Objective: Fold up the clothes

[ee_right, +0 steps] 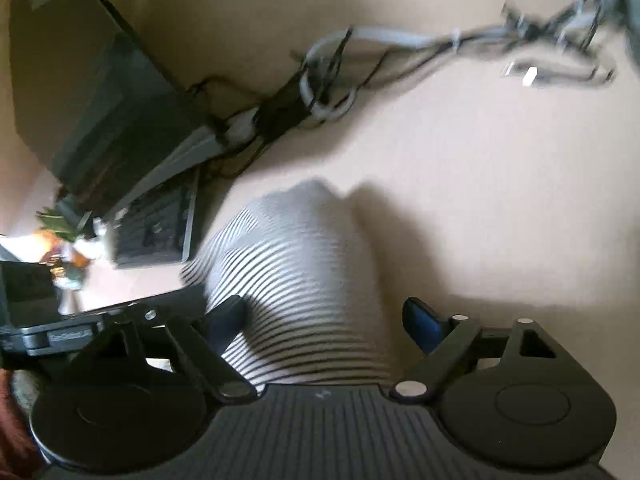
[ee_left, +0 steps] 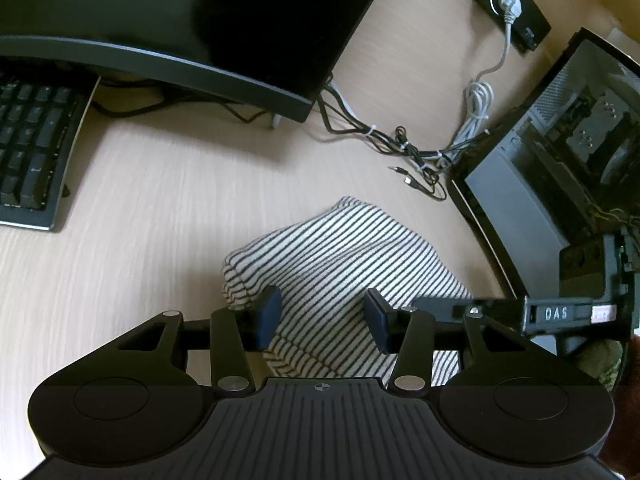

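The striped garment (ee_left: 340, 264) lies bunched in a rounded heap on the pale wooden desk (ee_left: 160, 200), right under both my tools, with the computer case (ee_left: 540, 184) just beside it on one side and the keyboard (ee_left: 32, 148) well apart on the other. It is far from flat; I judge the fold has hardly begun.

My left gripper (ee_left: 322, 316) hangs over the near part of the heap with its blue pads parted and cloth showing in the gap. The pads do not seem to press on it, so I count it as released. My right gripper (ee_right: 324, 322) stands spread wide over the same heap, nothing pinched; its view is smeared with motion.

Here is what worries me. Both tools crowd one small mound, so I could clamp several layers together and lift a wad, not an edge. The two grippers are close enough to knock each other. Beyond the garment, the tangle of cables (ee_left: 404, 148) lies near; dragging the cloth outward could snag a loose plug.
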`<state>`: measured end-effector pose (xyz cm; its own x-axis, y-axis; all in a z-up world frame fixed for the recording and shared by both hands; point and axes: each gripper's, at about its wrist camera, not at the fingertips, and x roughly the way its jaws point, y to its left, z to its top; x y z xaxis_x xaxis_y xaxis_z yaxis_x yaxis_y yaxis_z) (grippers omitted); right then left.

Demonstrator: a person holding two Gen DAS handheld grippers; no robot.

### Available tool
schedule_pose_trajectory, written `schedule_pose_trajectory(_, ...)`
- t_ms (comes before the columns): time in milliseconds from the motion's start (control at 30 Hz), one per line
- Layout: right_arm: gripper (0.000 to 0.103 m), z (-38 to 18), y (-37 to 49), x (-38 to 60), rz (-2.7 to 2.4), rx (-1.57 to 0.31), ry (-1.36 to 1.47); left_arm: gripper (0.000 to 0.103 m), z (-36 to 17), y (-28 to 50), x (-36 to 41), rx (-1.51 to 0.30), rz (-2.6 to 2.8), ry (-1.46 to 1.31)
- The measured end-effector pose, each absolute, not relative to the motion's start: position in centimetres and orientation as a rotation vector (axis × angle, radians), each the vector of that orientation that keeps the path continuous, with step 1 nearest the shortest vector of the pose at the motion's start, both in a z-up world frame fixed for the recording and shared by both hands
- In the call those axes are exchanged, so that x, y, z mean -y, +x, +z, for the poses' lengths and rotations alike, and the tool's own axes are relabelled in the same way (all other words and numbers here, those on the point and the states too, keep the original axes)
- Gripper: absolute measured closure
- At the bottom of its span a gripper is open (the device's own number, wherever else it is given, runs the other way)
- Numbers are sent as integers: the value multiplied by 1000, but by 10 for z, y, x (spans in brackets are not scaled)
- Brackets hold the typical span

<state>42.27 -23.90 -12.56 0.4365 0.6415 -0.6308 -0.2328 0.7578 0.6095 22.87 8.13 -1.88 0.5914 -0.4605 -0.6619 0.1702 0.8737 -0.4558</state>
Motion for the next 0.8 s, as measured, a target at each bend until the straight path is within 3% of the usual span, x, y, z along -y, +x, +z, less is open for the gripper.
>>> schedule_pose_trajectory(133, 41, -96, 397, 228, 614, -872, 355, 44, -18, 227, -80, -869, -355, -357)
schedule_pose_trajectory(667, 37, -92, 380, 210, 552, -825, 157, 40, -8, 221, -70, -874, -307, -282)
schedule_pose_trajectory(733, 36, -93, 379, 210, 543, -823, 145, 37, -3, 217, -69, -867, -297, -280)
schedule_pose_trajectory(800, 36, -93, 379, 209, 532, -820, 132, 23, 3, 213, -70, -858, -273, -271)
